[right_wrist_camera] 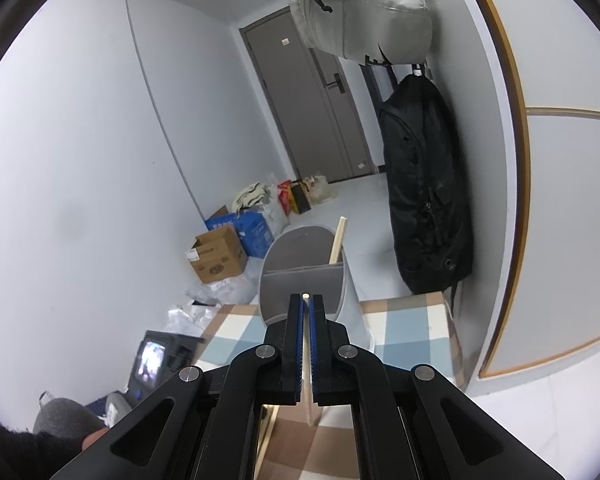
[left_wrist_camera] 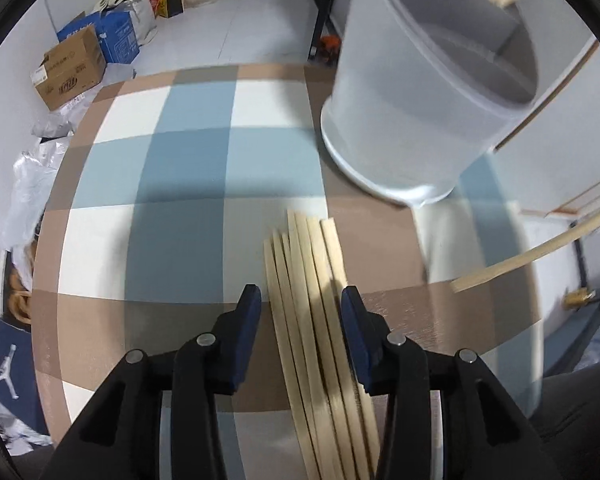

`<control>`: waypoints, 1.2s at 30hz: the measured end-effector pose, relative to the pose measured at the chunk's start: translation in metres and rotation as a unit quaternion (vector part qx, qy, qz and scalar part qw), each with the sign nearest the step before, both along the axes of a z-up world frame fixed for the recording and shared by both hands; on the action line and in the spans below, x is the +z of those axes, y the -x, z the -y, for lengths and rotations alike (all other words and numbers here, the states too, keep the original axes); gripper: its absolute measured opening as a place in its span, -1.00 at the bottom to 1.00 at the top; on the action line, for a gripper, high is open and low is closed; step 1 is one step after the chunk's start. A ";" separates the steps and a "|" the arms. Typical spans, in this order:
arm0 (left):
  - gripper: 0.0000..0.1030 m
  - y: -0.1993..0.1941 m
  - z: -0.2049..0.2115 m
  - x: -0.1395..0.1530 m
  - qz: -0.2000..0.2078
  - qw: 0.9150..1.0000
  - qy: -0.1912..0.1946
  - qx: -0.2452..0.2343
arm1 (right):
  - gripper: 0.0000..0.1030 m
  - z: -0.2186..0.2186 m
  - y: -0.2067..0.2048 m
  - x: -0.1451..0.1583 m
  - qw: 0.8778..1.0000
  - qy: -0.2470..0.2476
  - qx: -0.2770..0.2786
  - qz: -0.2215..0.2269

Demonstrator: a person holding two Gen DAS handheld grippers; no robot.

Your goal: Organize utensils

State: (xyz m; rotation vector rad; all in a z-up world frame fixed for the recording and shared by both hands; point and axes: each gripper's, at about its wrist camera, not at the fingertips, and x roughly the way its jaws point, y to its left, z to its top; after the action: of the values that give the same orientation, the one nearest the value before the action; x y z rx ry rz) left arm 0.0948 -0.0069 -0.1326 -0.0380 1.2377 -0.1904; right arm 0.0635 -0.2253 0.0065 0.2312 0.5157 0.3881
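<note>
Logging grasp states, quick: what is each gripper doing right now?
Left gripper: open, jaws either side of the chopstick pile.
Right gripper: closed on one chopstick.

Only a white Jumpman logo on the dark blue box (left_wrist_camera: 10,376); carton printing too blurred to read.

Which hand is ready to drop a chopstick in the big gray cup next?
The right gripper. It is shut on a chopstick, aimed at the gray holder. The left gripper is open, straddling the chopstick pile on the checkered cloth, gripping nothing.
</note>
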 end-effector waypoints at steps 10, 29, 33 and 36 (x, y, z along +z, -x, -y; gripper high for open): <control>-1.00 -0.002 -0.005 0.011 0.026 1.000 -0.001 -0.004 | -0.96 0.003 0.001 0.002 1.000 -0.007 -0.002 0.001; -1.00 0.020 -0.037 0.071 0.151 0.979 0.135 0.030 | -0.96 -0.003 0.006 0.005 1.000 -0.004 0.006 0.008; -1.00 0.018 -0.045 0.095 0.199 0.967 0.161 0.023 | -0.96 -0.006 0.006 0.013 1.000 -0.012 0.014 0.012; -1.00 0.014 -0.047 0.115 0.229 0.956 0.182 0.015 | -0.96 -0.004 0.003 0.023 1.000 -0.024 0.017 0.011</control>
State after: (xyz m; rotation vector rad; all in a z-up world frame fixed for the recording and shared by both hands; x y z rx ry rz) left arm 0.0804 0.0403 -0.0179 -0.3165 0.7265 -0.3774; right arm 0.0606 -0.2209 0.0293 0.2650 0.4900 0.4358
